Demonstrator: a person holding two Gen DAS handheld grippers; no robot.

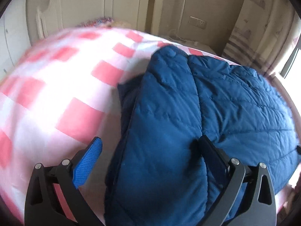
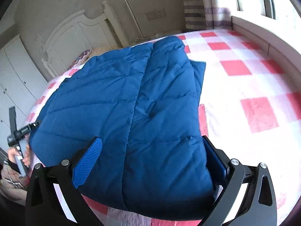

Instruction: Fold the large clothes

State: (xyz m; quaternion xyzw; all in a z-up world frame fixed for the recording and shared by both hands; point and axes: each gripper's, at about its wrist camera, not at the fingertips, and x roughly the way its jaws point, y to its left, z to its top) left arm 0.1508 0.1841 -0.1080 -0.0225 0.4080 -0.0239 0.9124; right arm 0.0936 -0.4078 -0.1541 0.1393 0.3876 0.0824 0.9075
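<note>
A blue quilted jacket [image 2: 116,101] lies folded on a bed [image 2: 254,86] covered with a pink and white checked sheet. The jacket is puffy, with stitched diagonal lines across its panels, and a long fold or seam runs down its middle from the far end to the near edge. One narrow folded part lies along its side, with a darker lining showing at the edge in the left wrist view.

The left gripper [image 1: 148,146] sits low at the near end of the jacket. Its fingers are wide apart; the blue-padded finger [image 1: 88,163] is over the bare sheet, and the other finger presses into or against the jacket fabric. The jacket's bulk sits between them, but they do not look clamped on it.

The right gripper [image 2: 152,146] is also at the jacket's near edge, fingers spread wide, straddling the thick folded hem. The far finger is partly buried by the fabric, so contact there is hard to judge.

The left wrist view is blurred, especially over the sheet. At the left edge of the right wrist view, a hand [image 2: 20,154] holds the other gripper's handle, mostly cut off. A white headboard [image 2: 79,32] stands beyond the bed.
</note>
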